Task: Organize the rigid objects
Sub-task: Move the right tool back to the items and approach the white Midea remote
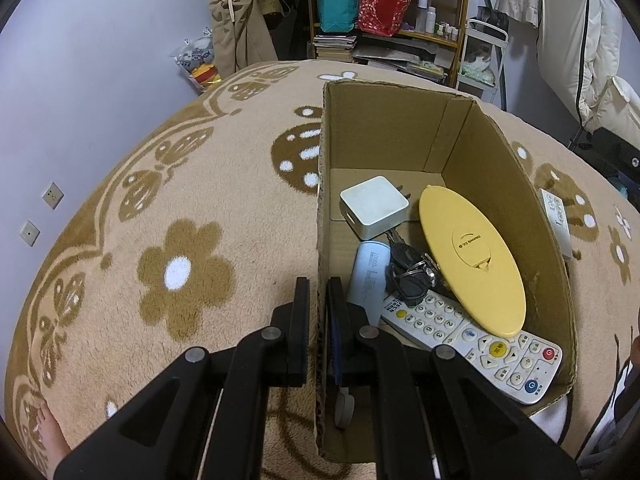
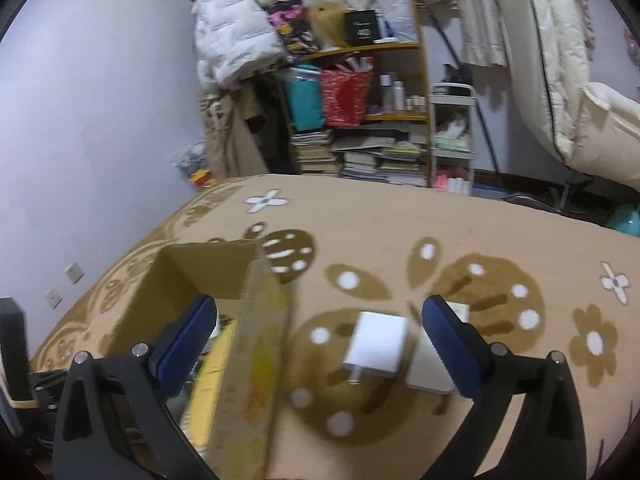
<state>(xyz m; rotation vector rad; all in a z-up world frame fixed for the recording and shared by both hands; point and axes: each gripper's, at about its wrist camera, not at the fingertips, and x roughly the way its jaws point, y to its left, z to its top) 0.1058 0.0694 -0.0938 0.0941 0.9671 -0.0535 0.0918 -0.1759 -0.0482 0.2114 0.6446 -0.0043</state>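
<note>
An open cardboard box (image 1: 400, 128) stands on the flowered carpet. Inside lie a white charger (image 1: 374, 206), a yellow oval case (image 1: 472, 260), a white remote (image 1: 472, 344), a pale blue power bank (image 1: 370, 276) and a black bunch of keys (image 1: 408, 272). My left gripper (image 1: 319, 284) is shut on the box's left wall. In the right wrist view my right gripper (image 2: 318, 330) stands wide open above the box's (image 2: 188, 276) right wall. It holds nothing. On the carpet beyond it, a second white charger (image 2: 376, 344) lies beside a white power strip (image 2: 430, 368).
The power strip (image 1: 556, 216) lies just outside the box's right wall. A crowded shelf (image 2: 360, 120) with books and bags stands past the carpet's far edge, with coats hanging around it. A bare foot (image 1: 48, 436) rests on the carpet at the lower left.
</note>
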